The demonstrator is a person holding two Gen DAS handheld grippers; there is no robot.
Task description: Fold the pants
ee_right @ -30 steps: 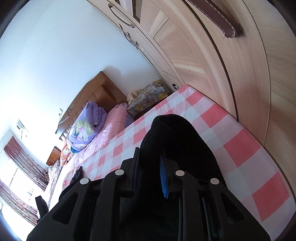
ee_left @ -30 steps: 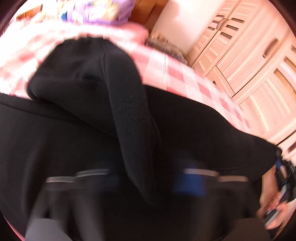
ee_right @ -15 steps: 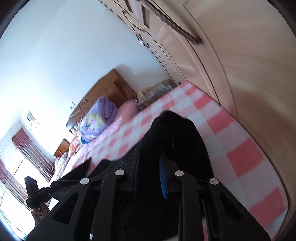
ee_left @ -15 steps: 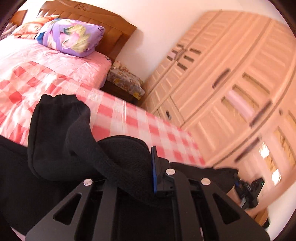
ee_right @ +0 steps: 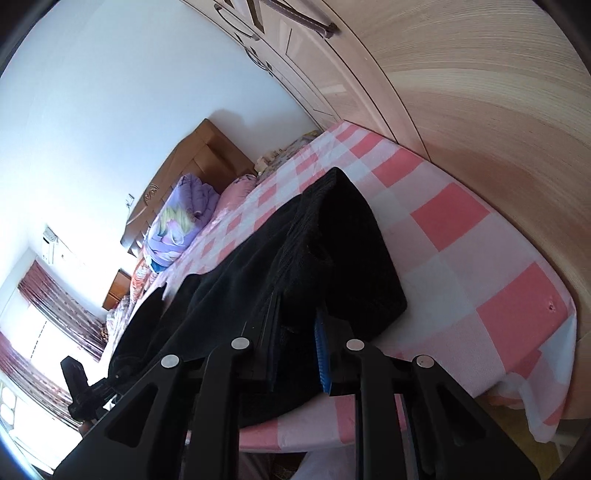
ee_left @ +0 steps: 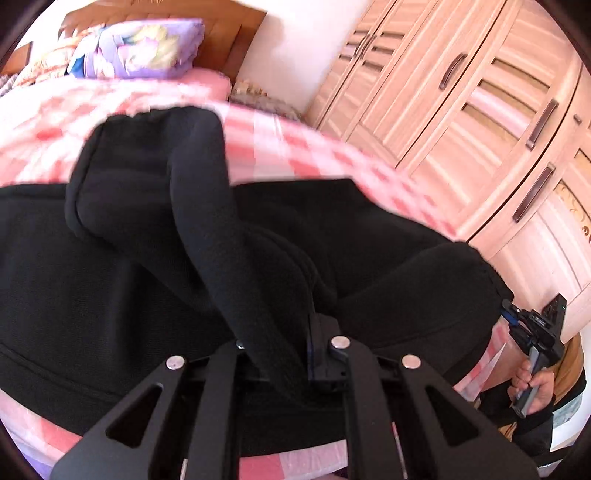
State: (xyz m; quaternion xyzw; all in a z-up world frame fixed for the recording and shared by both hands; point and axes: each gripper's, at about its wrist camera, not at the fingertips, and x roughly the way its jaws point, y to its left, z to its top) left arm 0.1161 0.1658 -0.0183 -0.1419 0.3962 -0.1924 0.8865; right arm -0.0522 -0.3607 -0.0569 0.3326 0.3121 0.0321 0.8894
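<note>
Black pants (ee_left: 155,258) lie across the pink checked bed (ee_left: 280,147). My left gripper (ee_left: 284,354) is shut on a raised fold of the black cloth, which runs up from its jaws toward a bunched part (ee_left: 147,162) further back. At the right edge of the left wrist view, my right gripper (ee_left: 532,332) shows in a person's hand (ee_left: 535,384), clamped on the pants' far end. In the right wrist view the right gripper (ee_right: 295,339) is shut on a peaked fold of the pants (ee_right: 340,236), with the cloth draping over the bed's edge (ee_right: 480,354).
A light wooden wardrobe (ee_left: 461,103) runs close along the bed's right side. A wooden headboard (ee_left: 229,33), a purple folded quilt (ee_left: 140,48) and a pink pillow (ee_left: 210,81) are at the far end. A cluttered bedside stand (ee_left: 262,99) sits beside the headboard. A curtained window (ee_right: 44,317) is at far left.
Both grippers have carried the held cloth across the bed; the right one has sunk closer to the mattress. The left view swung and rolled, and the black cloth now spreads wider below it.
</note>
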